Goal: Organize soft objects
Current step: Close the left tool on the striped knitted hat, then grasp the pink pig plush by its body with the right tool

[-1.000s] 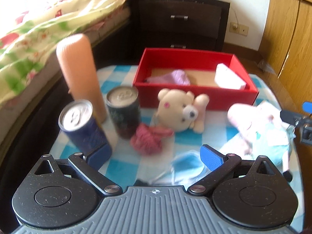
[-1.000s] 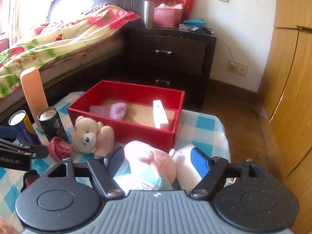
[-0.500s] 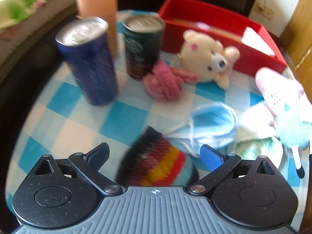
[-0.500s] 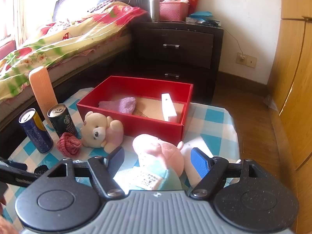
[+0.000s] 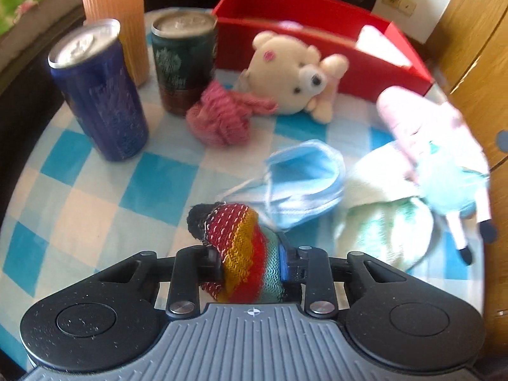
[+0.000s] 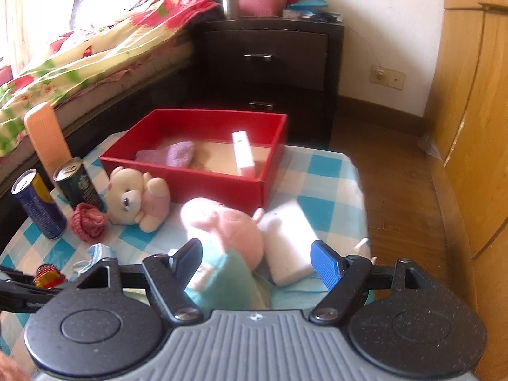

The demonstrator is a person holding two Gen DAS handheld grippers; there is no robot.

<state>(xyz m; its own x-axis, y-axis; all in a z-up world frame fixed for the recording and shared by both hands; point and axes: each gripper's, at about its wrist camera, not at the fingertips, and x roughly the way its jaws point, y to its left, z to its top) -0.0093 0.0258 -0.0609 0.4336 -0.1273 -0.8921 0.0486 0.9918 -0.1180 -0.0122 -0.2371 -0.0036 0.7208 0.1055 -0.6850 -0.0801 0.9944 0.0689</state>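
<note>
Left wrist: we see the left tongs (image 5: 249,262) closing on the soft, light sock (image 5: 236,247), gripped mid-body; right tongs (image 6: 257,263) open.

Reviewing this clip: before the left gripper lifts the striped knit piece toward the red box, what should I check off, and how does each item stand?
1. left gripper jaws closing with the striped knit piece between them: ok.
2. Grip firm enough to lift: cannot tell.
3. blue mask straps clear of the knit: cannot tell.
4. red box has free floor: ok.
5. right gripper open around the pink plush, not squeezing it: ok.
</note>
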